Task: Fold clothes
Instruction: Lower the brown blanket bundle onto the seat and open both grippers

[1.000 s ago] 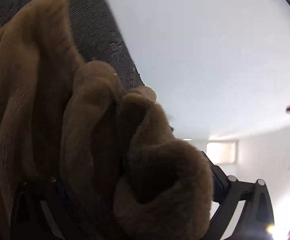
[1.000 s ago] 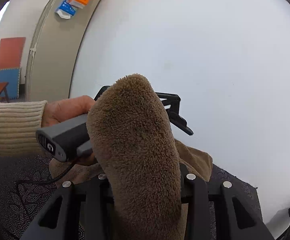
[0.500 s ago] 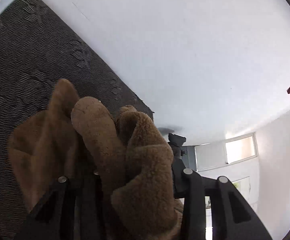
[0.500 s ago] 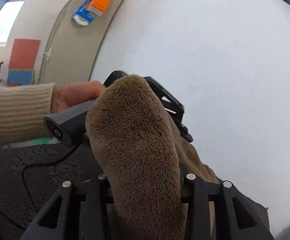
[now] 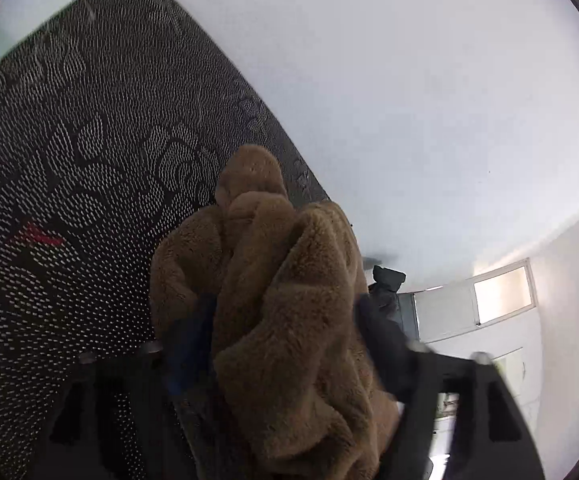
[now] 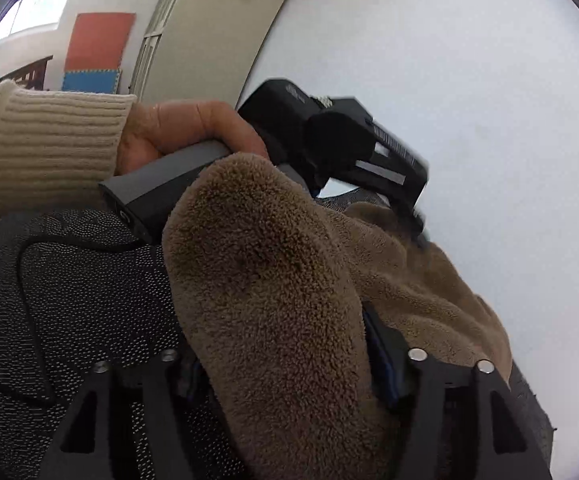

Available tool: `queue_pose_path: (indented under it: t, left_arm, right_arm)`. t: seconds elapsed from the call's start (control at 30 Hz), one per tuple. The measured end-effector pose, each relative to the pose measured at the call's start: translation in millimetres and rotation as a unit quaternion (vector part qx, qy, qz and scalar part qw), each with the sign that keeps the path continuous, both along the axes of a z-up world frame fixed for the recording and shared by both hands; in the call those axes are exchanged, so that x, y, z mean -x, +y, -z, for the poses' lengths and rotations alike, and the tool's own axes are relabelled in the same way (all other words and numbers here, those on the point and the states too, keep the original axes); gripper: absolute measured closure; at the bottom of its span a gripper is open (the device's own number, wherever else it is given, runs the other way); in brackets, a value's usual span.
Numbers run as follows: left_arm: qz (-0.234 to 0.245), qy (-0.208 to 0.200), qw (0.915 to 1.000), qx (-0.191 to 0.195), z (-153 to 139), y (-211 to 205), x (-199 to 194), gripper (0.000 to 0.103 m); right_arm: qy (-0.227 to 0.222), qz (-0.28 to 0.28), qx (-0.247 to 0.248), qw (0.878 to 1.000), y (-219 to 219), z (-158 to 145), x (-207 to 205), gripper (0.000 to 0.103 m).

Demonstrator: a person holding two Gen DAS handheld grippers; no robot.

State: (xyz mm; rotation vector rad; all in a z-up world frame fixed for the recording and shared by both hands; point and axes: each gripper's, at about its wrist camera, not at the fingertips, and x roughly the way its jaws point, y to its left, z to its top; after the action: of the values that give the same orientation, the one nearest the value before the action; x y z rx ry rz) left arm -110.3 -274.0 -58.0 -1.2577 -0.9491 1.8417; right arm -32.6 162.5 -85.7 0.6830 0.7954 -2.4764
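- Nearest, right wrist view: your right gripper (image 6: 285, 360) has its jaws clamped on a thick roll of the brown fleece garment (image 6: 273, 280), which fills the gap between the fingers.
- Left wrist view: your left gripper (image 5: 285, 344) likewise has its jaws clamped on a bunched edge of the garment (image 5: 289, 300), several layers deep.
- Judgement: the garment hangs between both grips above the dark patterned cloth (image 5: 69, 160) on the desk. Keep both clamps firm and level so the plush layers do not slip out.
- Middle distance: the hand (image 6: 181, 132) and cream sleeve (image 6: 41, 140) steer the left tool.
- Far: white wall (image 5: 409, 80). No container shows in either view.
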Motion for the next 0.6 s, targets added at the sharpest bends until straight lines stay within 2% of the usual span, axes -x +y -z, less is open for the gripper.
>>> queue_pose_path:
  t: [0.03,0.1,0.23,0.3,0.4,0.43,0.5,0.57,0.6]
  left_arm:
    - [-0.011,0.007,0.9998,0.013,-7,-5,-2,0.010]
    - [-0.019,0.024,0.9995,0.005,-18,-11,-22,0.010]
    - [-0.030,0.059,0.9976,-0.016,-41,-22,-64,0.007]
    - [-0.036,0.077,0.9960,-0.027,-53,-27,-85,0.001]
    - [-0.045,0.103,0.9927,-0.043,-70,-35,-116,0.001]
    - [-0.048,0.112,0.9914,-0.048,-76,-38,-127,0.001]
    - [-0.029,0.121,0.9909,-0.051,-50,-13,-112,0.001]
    - [-0.009,0.130,0.9907,-0.039,-44,8,-122,0.001]
    - [0.000,0.135,0.9904,-0.032,-42,18,-128,0.001]
  right_arm:
    - [-0.006,0.002,0.004,1.000,2,-4,-2,0.035]
    - [-0.021,0.007,0.023,0.999,8,-14,-9,0.035]
    - [-0.039,0.018,0.121,0.992,43,-56,-39,0.035]
    - [-0.038,0.027,0.162,0.986,62,-76,-45,0.034]
    - [-0.023,0.069,0.202,0.977,91,-94,-40,0.030]
    - [-0.016,0.095,0.196,0.976,94,-96,-35,0.030]
    - [-0.018,0.124,0.190,0.974,91,-87,-15,0.030]
    - [-0.037,0.134,0.177,0.974,119,-83,-38,0.030]
    - [-0.045,0.138,0.164,0.976,117,-74,-38,0.030]
